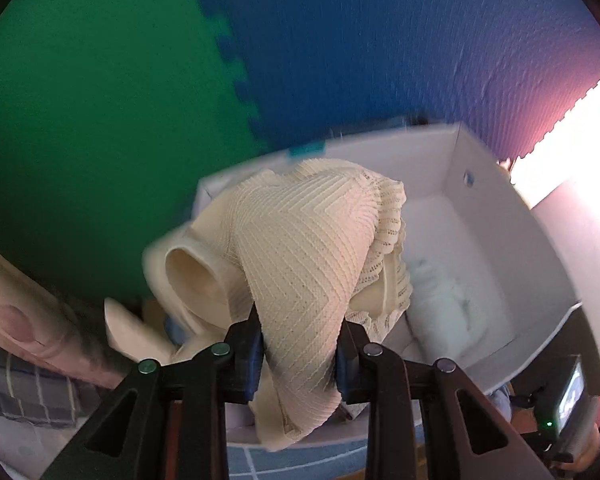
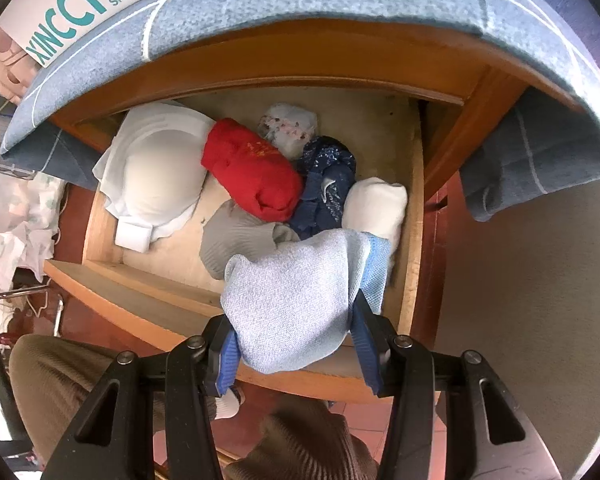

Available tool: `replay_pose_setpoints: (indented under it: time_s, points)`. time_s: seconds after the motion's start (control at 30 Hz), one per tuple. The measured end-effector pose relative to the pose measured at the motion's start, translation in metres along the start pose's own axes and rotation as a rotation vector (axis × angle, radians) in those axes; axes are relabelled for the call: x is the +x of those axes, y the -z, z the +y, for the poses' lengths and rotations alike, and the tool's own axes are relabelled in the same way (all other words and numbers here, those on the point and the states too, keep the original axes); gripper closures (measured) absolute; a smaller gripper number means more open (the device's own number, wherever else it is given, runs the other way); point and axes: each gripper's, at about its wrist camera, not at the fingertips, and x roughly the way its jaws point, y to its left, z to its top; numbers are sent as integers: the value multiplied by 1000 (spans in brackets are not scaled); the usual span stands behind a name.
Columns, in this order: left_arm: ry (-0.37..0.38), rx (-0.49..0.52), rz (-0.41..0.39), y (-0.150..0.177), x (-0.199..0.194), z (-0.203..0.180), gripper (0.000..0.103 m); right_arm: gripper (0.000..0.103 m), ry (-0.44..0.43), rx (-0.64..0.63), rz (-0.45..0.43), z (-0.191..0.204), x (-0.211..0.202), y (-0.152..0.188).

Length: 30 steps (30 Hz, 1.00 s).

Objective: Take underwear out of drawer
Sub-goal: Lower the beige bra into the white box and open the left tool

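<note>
My left gripper (image 1: 300, 354) is shut on a cream lace bra (image 1: 300, 240), which hangs over the white shoe box (image 1: 480, 200); a white garment (image 1: 444, 304) lies inside the box. My right gripper (image 2: 296, 344) is shut on a light blue folded piece of underwear (image 2: 292, 300), held above the front of the open wooden drawer (image 2: 140, 300). Inside the drawer lie a white bra (image 2: 160, 176), a red roll (image 2: 252, 172), a dark blue patterned piece (image 2: 328, 184), a grey piece (image 2: 236, 240), a white roll (image 2: 376, 204) and a pale printed bundle (image 2: 288, 124).
A blue cloth (image 2: 300, 4) covers the cabinet top, with the shoe box (image 2: 72, 4) lettered XINCCI on it. Green (image 1: 100, 100) and blue (image 1: 380, 48) foam mats form the wall behind. A person's knees (image 2: 60, 376) in brown trousers sit in front of the drawer.
</note>
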Motion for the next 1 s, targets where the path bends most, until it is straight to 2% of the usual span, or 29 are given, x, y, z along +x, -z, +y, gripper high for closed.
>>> replay_pose_setpoints:
  time_s: [0.13,0.33,0.4,0.67,0.87,1.0]
  points:
    - [-17,-8,60,13,29,-7,75,58,-15,3,8,0,2,0]
    - [27,-146,102,24,41,6,75,58,-18,5,9,1,2,0]
    - [41,-202,107,29,40,11,75,58,-15,3,9,2,2,-1]
    - [20,-301,127,37,29,-3,75,58,2,-3,0,2,1,-1]
    - [38,-359,139,34,23,-9,75,58,21,-6,-11,3,-1,-1]
    - [39,-365,136,29,20,-5,70,58,30,-9,-11,4,0,-1]
